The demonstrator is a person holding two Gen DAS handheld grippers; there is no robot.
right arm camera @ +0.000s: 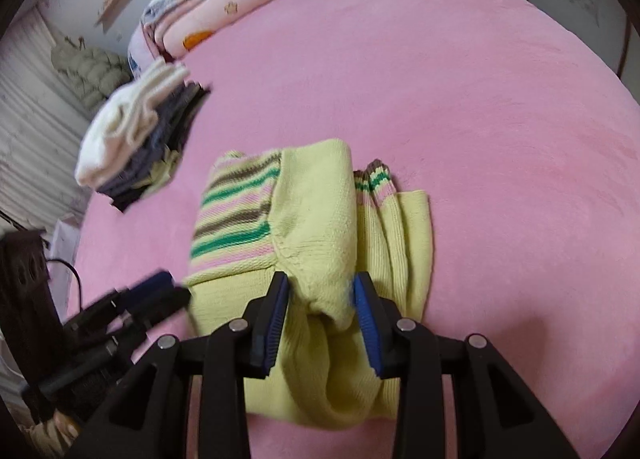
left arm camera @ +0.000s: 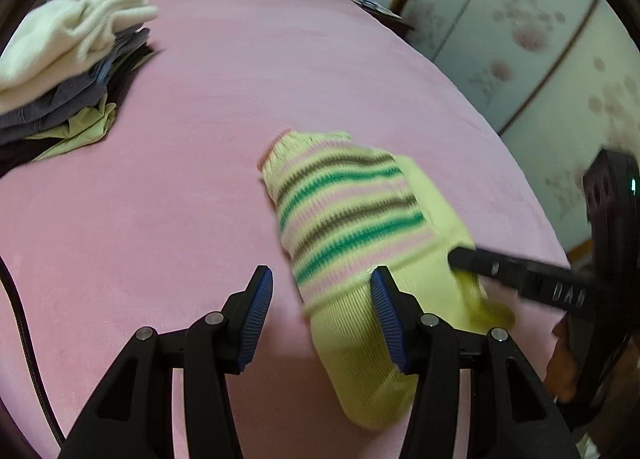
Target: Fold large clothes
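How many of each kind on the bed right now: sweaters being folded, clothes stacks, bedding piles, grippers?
Striped yellow-green sweater: 1
Stack of folded clothes: 1 (number of items in it cannot be told)
Pile of folded bedding at the far end: 1
Grippers: 2, left gripper and right gripper, both open
Total: 5

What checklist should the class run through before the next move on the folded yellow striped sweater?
1. Left gripper open, holding nothing: ok.
2. Right gripper open; pads off the knit: cannot tell.
3. Sweater folded compactly: ok.
4. Sleeve cuffs tucked in: not ok, they poke out.
5. Stack of folded clothes tidy enough to take it: cannot tell, blurred.
6. Pink bedspread free between sweater and stack: ok.
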